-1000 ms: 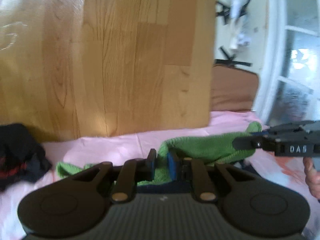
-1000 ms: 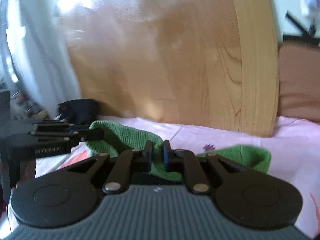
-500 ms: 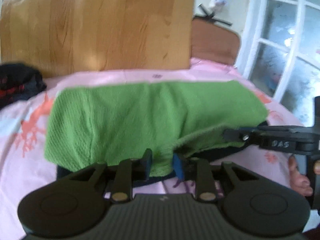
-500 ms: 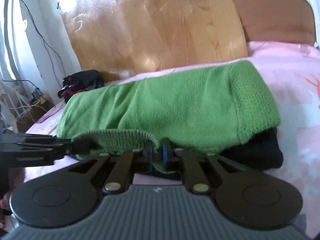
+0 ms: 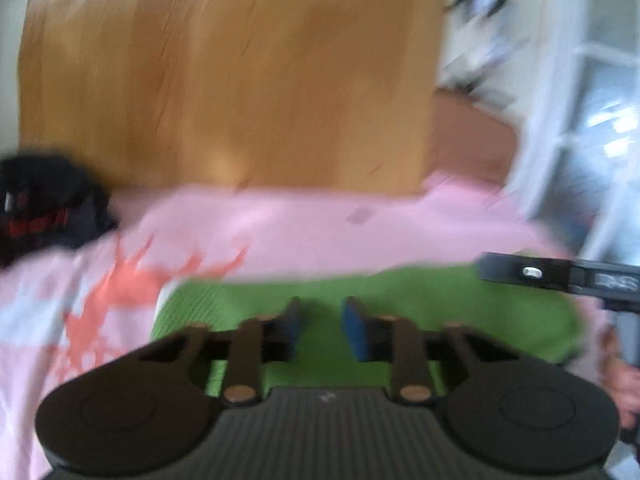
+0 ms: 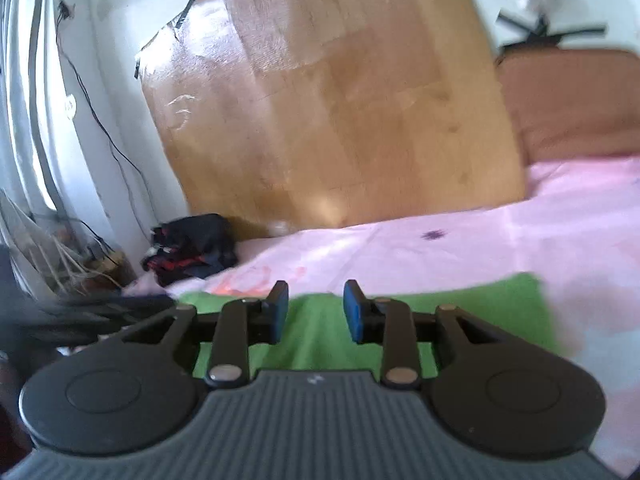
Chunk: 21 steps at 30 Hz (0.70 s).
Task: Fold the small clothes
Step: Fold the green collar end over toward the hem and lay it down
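Pink bedsheet (image 5: 320,232), green garment (image 5: 400,300) lying flat, left gripper (image 5: 321,320) and right gripper (image 6: 316,310) both parted, empty, held low over it

one green garment (image 5: 400,300) is lying on one pink sheet (image 5: 320,224). one dark clothes pile (image 6: 188,248) is sitting at the sheet's far left corner. one wooden board (image 6: 332,120) is leaning behind the far edge. two grippers are showing, the left gripper (image 5: 320,320) and the right gripper (image 6: 314,308).
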### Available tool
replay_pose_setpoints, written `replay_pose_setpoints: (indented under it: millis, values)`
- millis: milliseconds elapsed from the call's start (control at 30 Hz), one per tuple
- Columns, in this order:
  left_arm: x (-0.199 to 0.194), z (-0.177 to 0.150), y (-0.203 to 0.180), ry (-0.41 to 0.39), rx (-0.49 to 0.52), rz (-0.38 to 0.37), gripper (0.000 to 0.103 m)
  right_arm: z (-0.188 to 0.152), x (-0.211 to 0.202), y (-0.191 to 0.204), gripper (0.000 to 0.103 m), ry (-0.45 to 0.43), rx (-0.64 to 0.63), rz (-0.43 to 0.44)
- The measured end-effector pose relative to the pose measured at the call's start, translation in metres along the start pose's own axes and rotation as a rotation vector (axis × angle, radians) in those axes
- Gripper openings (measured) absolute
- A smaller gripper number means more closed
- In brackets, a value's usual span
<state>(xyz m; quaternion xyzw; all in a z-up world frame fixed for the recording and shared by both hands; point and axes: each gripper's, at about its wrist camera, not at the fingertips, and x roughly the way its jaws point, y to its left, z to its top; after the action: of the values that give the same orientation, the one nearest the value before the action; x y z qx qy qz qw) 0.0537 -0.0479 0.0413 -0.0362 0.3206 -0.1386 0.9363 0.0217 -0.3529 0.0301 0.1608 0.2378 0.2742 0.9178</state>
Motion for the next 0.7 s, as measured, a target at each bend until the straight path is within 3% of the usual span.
replay_pose_setpoints:
  millis: [33,100,133,200,233,300,333,500,567,633,700]
  values:
    - [0.017,-0.001,0.006,0.037,-0.022,0.034,0.007,-0.003,0.015,-0.005,0.034,0.046,0.005,-0.021]
    - [0.031,-0.003,0.016,0.003,-0.042,0.048,0.006,-0.023,0.045,-0.026,0.026,0.157,0.007,-0.103]
    - [0.033,-0.003,0.018,0.003,-0.053,0.048,0.006,-0.032,0.039,-0.038,0.022,0.092,0.043,-0.058]
    - [0.035,0.0,0.014,0.018,-0.057,0.063,0.006,-0.032,0.032,-0.059,0.003,0.091,0.181,-0.02]
    - [0.034,0.001,0.012,0.021,-0.045,0.075,0.006,-0.033,0.027,-0.065,0.001,0.087,0.203,-0.015]
    - [0.023,0.0,0.008,0.034,-0.058,0.074,0.006,-0.038,0.012,-0.065,0.001,0.061,0.184,-0.018]
    - [0.015,0.002,0.008,0.038,-0.086,0.05,0.012,-0.042,0.004,-0.064,0.001,0.052,0.175,-0.022]
    - [-0.018,0.006,-0.022,-0.044,-0.079,-0.133,0.021,-0.056,-0.032,-0.089,0.012,-0.019,0.263,0.038]
    - [-0.009,0.011,-0.04,-0.039,-0.045,-0.194,0.025,-0.058,-0.042,-0.094,0.013,-0.061,0.319,0.051]
    - [0.011,0.011,-0.054,-0.009,-0.023,-0.203,0.027,-0.058,-0.044,-0.103,0.014,-0.088,0.391,0.059]
    - [0.045,0.004,-0.058,0.085,-0.035,-0.183,0.029,-0.06,-0.045,-0.114,0.013,-0.104,0.465,0.068]
